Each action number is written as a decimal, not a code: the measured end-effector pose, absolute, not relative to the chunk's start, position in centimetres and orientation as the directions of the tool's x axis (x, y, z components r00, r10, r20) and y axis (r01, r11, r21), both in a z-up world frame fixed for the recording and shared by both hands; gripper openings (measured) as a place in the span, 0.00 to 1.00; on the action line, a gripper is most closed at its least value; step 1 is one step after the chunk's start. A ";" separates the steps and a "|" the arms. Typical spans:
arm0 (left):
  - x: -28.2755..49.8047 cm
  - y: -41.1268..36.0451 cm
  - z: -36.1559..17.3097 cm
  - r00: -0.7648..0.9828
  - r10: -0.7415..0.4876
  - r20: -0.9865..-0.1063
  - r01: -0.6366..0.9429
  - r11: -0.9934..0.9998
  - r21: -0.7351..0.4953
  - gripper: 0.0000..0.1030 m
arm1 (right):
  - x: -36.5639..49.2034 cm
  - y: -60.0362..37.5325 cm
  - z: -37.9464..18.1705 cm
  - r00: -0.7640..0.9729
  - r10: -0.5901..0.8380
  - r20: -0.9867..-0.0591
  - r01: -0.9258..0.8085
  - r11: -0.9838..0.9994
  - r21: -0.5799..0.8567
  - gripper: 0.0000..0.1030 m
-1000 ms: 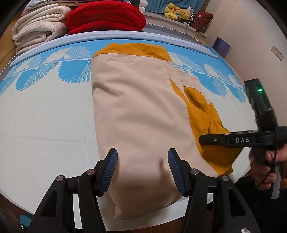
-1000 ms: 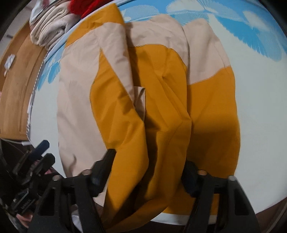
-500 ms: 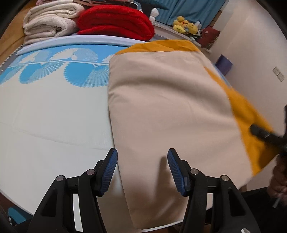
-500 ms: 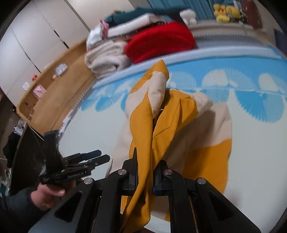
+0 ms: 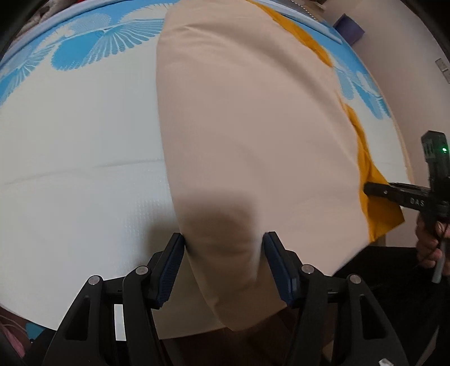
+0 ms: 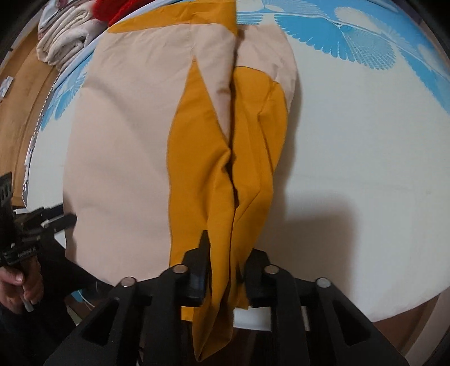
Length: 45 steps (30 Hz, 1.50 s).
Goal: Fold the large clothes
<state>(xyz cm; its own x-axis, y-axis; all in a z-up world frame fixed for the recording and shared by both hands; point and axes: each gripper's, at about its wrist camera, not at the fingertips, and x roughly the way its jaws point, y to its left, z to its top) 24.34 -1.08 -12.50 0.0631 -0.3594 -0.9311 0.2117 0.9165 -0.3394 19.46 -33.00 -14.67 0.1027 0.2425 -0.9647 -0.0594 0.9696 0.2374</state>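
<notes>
A large beige and mustard-yellow garment (image 5: 253, 135) lies lengthwise on the bed (image 5: 78, 146), its near end hanging over the front edge. My left gripper (image 5: 225, 261) is open, its blue pads either side of the beige near corner, not closed on it. My right gripper (image 6: 225, 261) is shut on the bunched mustard part of the garment (image 6: 222, 197). The right gripper also shows in the left wrist view (image 5: 377, 189), at the yellow corner. The left gripper shows in the right wrist view (image 6: 59, 219) at the beige edge.
The bed has a white cover with a blue fan pattern (image 6: 351, 36). Folded cream blankets (image 6: 64, 39) and a red one (image 6: 112, 14) are stacked at the far side. Wooden floor (image 6: 19, 93) lies left of the bed, a wall (image 5: 407, 56) to the right.
The right gripper, which held the yellow part lifted high, has come down low over the near edge. The left gripper has moved forward so the beige corner now sits between its pads.
</notes>
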 end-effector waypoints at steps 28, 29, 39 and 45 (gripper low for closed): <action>29.5 2.9 -9.6 0.121 -0.366 -0.923 0.140 0.926 -0.350 0.65 | 20.3 -35.4 -10.7 0.349 0.056 -0.936 0.093 0.991 0.094 0.52; 29.8 3.1 -9.7 0.118 -0.383 -0.916 0.120 0.921 -0.370 0.66 | 20.3 -35.4 -9.7 0.401 0.109 -0.910 0.089 0.984 0.157 0.54; 36.4 3.1 -17.0 0.004 -0.557 -0.831 -0.094 0.827 -0.555 0.78 | 24.1 -31.1 -17.3 0.097 0.332 -0.938 0.063 0.939 0.339 0.67; 38.1 3.2 -19.3 0.050 -0.665 -0.745 -0.131 0.735 -0.665 0.76 | 25.3 -31.5 -18.1 0.094 0.359 -0.929 0.110 0.923 0.368 0.67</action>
